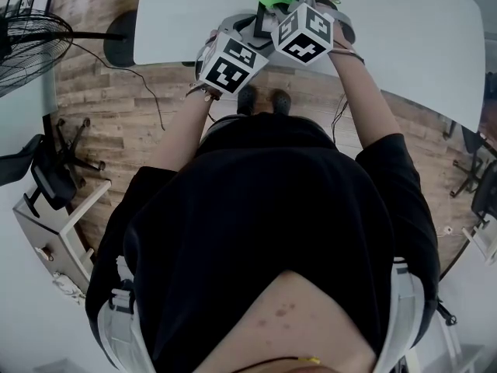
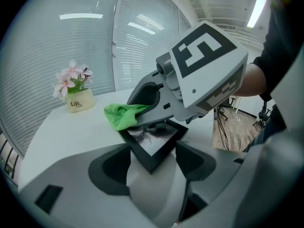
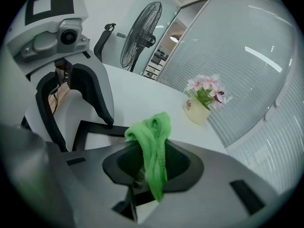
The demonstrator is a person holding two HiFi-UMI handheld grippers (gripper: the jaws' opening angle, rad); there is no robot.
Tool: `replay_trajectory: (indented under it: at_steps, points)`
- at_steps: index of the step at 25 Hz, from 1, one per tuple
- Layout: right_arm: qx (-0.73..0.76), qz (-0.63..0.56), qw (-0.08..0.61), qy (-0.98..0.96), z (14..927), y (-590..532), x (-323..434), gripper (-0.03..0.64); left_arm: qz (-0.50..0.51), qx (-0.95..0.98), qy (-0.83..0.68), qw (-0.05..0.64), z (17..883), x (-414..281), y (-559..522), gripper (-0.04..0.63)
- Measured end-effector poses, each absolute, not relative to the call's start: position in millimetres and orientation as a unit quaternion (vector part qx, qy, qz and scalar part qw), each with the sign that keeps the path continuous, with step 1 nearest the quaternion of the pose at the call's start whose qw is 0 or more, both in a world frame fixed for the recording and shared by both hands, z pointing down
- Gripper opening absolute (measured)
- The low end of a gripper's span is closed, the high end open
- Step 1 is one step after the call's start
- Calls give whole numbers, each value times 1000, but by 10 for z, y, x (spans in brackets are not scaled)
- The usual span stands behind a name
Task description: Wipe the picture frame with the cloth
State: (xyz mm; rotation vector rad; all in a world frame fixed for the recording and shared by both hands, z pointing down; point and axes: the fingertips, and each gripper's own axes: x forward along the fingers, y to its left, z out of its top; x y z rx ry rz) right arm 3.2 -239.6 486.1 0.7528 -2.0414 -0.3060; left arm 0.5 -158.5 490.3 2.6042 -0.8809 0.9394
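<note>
Over bench [image 2: 66, 132]: picture frame [image 2: 153, 142] wiping setup.
Clamps frame corner in left gripper [image 2: 153, 156] fingers [image 2: 111, 167]; pinches green cloth [image 3: 154, 144] in right gripper [image 3: 153, 164] fingers [image 3: 183, 164] (cloth touching frame).

- From my console, the cloth [image 3: 153, 148] shows bright green.
- The picture frame [image 2: 153, 141] is black, around a grey-toned print.
- The left gripper [image 2: 153, 167] and right gripper [image 3: 152, 171] are pale grey with dark grey pads; their cubes carry black-and-white square markers.
- The flower pot [image 2: 79, 101] is cream, its blossoms [image 2: 71, 77] pink.
- The table [image 2: 71, 132] is white, the plank floor [image 1: 124, 107] brown.
</note>
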Motion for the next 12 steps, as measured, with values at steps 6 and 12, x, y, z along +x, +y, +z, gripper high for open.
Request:
replay_trajectory:
  at_steps: [6, 12]
  points:
    - [305, -123, 454, -828, 4863, -2350, 36, 109, 320, 891, -300, 117, 4867, 15, -1581, 308]
    - [304, -123, 456, -827, 4862, -2322, 30, 109, 322, 890, -302, 117, 4899, -3, -1584, 308]
